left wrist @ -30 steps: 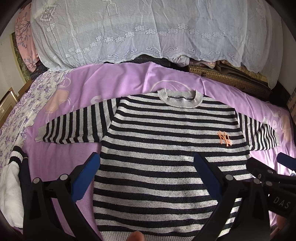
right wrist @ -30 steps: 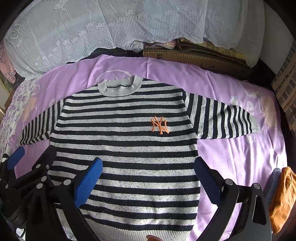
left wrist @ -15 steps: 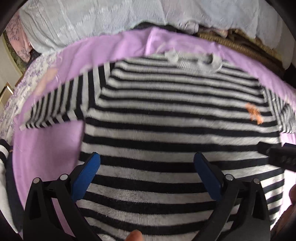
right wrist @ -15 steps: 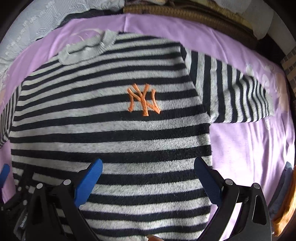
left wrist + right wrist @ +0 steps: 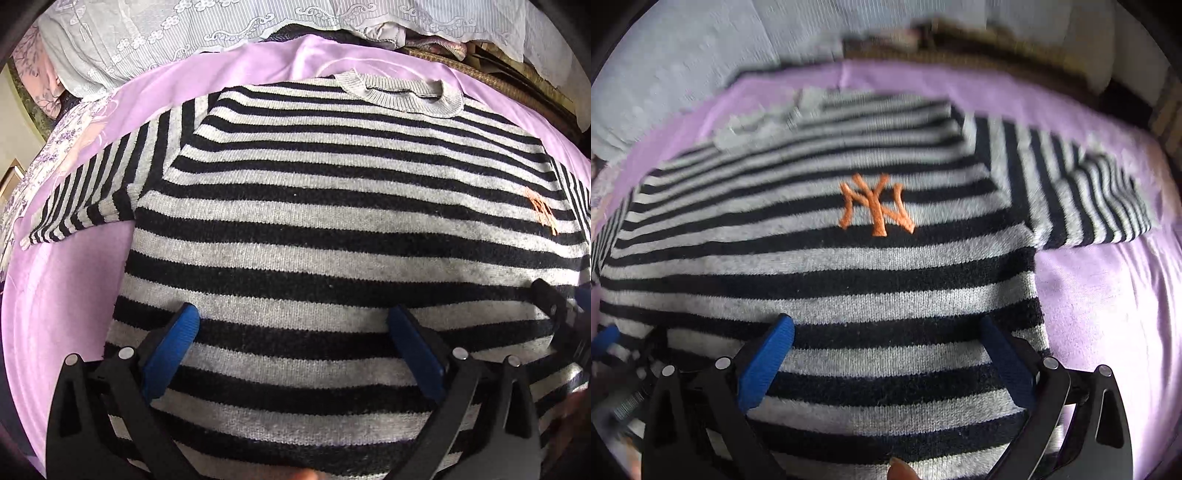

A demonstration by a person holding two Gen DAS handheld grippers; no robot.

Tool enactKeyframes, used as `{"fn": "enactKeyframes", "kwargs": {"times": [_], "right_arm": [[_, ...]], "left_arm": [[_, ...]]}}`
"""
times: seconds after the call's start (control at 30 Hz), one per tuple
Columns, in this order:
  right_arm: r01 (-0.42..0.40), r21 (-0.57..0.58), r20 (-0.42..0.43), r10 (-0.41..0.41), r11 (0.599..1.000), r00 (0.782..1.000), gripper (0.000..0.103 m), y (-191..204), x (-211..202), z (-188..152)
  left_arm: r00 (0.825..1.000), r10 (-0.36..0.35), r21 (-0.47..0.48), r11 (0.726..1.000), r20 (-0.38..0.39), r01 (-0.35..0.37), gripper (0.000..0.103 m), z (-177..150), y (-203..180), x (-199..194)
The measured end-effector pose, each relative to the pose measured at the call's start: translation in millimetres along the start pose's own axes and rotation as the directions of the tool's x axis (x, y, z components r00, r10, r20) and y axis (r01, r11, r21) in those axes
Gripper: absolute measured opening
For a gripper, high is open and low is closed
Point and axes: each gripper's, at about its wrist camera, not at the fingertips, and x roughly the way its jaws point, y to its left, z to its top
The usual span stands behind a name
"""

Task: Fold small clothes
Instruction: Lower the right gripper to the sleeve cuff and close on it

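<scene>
A small black and grey striped sweater (image 5: 332, 229) with an orange NY logo (image 5: 877, 208) lies flat, front up, on a purple sheet (image 5: 66, 302), sleeves spread to both sides. My left gripper (image 5: 291, 328) is open, close above the sweater's lower left body. My right gripper (image 5: 886, 330) is open, close above the lower right body, below the logo. Each gripper shows at the edge of the other's view. The right wrist view is blurred by motion.
White lace-covered bedding (image 5: 147, 40) is piled behind the sheet. A floral cloth (image 5: 55, 140) lies at the far left. Dark woven items (image 5: 498, 74) sit at the back right.
Both grippers have moved forward and down toward the sweater, which now fills both views. Both stay open. The sweater has not moved.
</scene>
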Motion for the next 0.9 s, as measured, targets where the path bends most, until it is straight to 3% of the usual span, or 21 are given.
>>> {"fn": "enactKeyframes", "kwargs": {"times": [0.27,0.33,0.4,0.47,0.5,0.53,0.57,0.63,0.67,0.73,0.77,0.8,0.9], "right_arm": [[-0.103,-0.038,0.035,0.104,0.994,0.994,0.100,-28,5,-21],[-0.158,-0.047,0.033,0.160,0.986,0.987,0.100,-31,7,-22],[-0.271,-0.013,0.044,0.272,0.962,0.961,0.100,-44,11,-5],[-0.451,0.095,0.103,0.441,0.888,0.891,0.100,-82,4,-4],[-0.556,0.202,0.203,0.520,0.806,0.829,0.100,-115,0,-7],[-0.603,0.298,0.292,0.531,0.740,0.795,0.100,-141,-1,-12],[-0.612,0.366,0.334,0.515,0.701,0.790,0.100,-159,0,-16],[-0.590,0.512,0.394,0.441,0.624,0.807,0.100,-208,-1,-25],[-0.593,0.521,0.430,0.412,0.614,0.804,0.099,-225,-6,-27],[-0.544,0.538,0.487,0.289,0.644,0.824,0.099,-254,-22,-31],[-0.543,0.546,0.522,0.247,0.638,0.816,0.099,-266,-28,-34],[-0.564,0.583,0.560,0.214,0.585,0.800,0.099,-283,-30,-39],[-0.603,0.684,0.559,0.234,0.411,0.795,0.099,-313,-10,-38]], "left_arm": [[1.000,0.009,-0.001,1.000,0.028,-0.009,0.099,-2,-1,-2],[1.000,0.010,0.000,1.000,0.029,-0.010,0.099,-4,-2,-3],[0.999,0.009,-0.001,1.000,0.031,-0.009,0.099,-5,-2,-4],[0.999,0.008,-0.001,1.000,0.031,-0.008,0.099,-5,-2,-4],[0.999,0.009,0.000,1.000,0.032,-0.009,0.099,-6,-1,-4],[0.999,0.010,0.000,1.000,0.032,-0.010,0.099,-6,-1,-4],[0.999,0.010,0.000,1.000,0.033,-0.010,0.099,-6,0,-4],[0.999,0.009,0.000,1.000,0.035,-0.009,0.099,-7,1,-4],[0.999,0.009,-0.001,1.000,0.035,-0.009,0.099,-6,1,-4],[0.999,0.009,0.000,1.000,0.036,-0.009,0.099,-7,1,-4],[0.999,0.010,0.000,1.000,0.037,-0.010,0.099,-6,2,-4],[0.999,0.011,0.000,1.000,0.038,-0.011,0.099,-7,2,-4],[0.999,0.014,0.002,1.000,0.041,-0.014,0.099,-7,2,-4]]}}
